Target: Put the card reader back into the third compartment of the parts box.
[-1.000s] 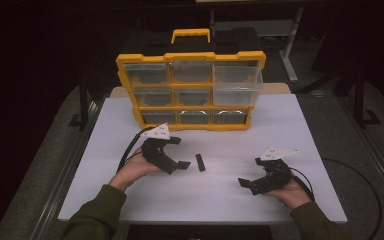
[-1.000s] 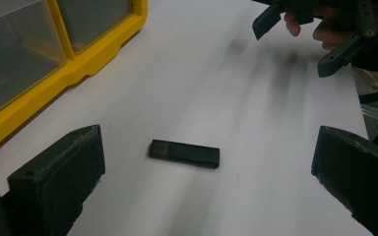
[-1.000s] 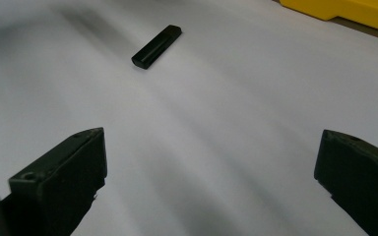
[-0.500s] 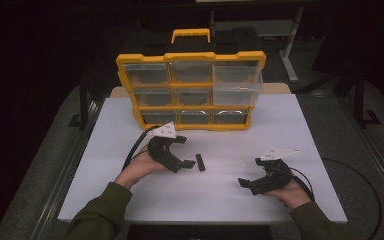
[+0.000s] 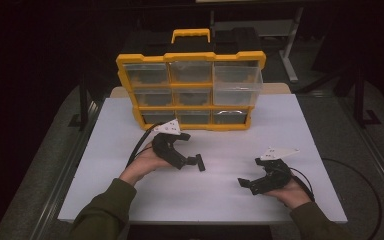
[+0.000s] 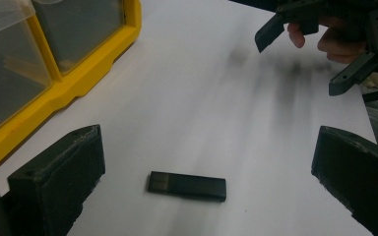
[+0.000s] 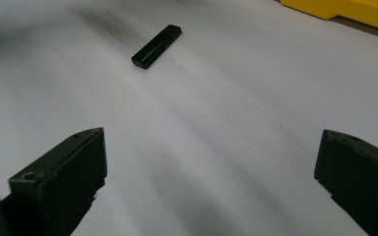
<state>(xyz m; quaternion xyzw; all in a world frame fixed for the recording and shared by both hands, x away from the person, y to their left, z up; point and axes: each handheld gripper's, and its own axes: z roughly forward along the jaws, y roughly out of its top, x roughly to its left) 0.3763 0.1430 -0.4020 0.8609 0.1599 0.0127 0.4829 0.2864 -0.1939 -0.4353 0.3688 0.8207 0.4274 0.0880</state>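
While both hands rest low at the near edge of the white table top, the right gripper sits near right, jaws spread wide, holding nothing. Left gripper sits left of centre, jaws also wide apart, empty, the small flat black rectangular stick lying on the table between and just ahead of them. In the high view the stick lies at table centre, long axis running roughly near-to-far, touching or just beside the left gripper's tip; cannot tell which. One end of the stick looks slightly shinier; no writing readable on it. Farther back stands the yellow plastic organiser case with clear drawers, upright, black-and-yellow handle on top, no label legible.
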